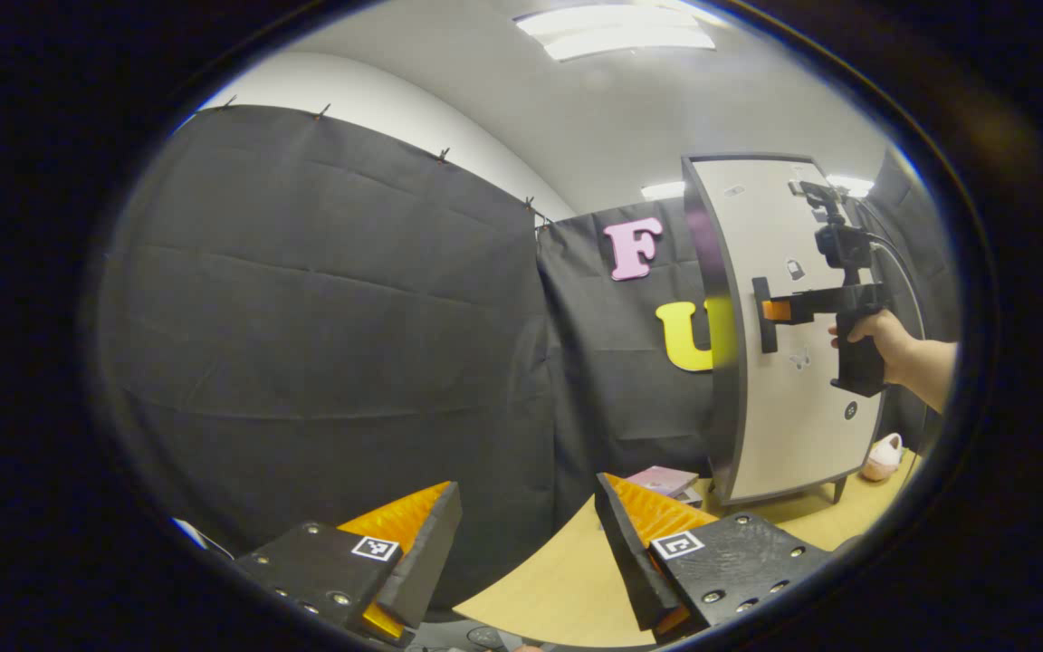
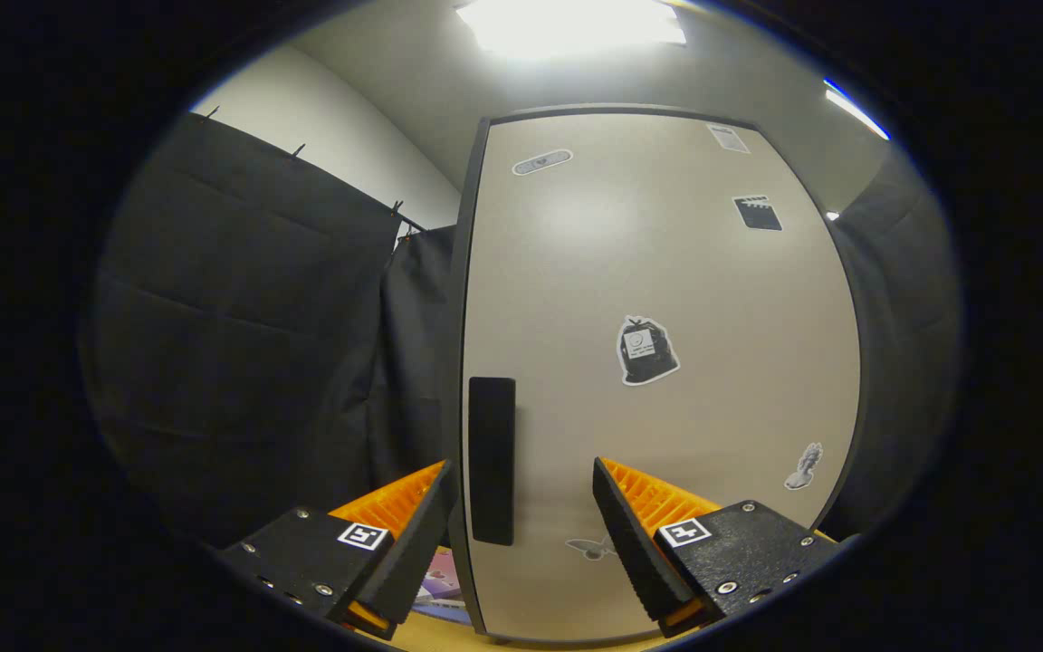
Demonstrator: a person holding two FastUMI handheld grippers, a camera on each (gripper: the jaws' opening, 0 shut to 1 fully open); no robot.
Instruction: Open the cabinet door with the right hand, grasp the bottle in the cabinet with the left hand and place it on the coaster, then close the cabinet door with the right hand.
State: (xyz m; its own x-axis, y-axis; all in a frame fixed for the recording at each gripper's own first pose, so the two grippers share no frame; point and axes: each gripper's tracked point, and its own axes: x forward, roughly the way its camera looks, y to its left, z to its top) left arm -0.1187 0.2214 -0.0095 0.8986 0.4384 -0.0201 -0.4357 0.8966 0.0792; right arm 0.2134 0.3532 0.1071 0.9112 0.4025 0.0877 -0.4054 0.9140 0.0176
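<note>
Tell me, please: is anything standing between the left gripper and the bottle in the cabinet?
Yes. The cabinet door is closed, so it stands before the bottle. The right gripper is open at the door's black handle; the left gripper waits open over the table.

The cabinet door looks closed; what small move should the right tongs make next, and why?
Probably ease the right tongs forward and shut them on the black handle. The cabinet door appears closed, the tongs are open, and the handle lies between their fingers, apparently not yet gripped.
</note>
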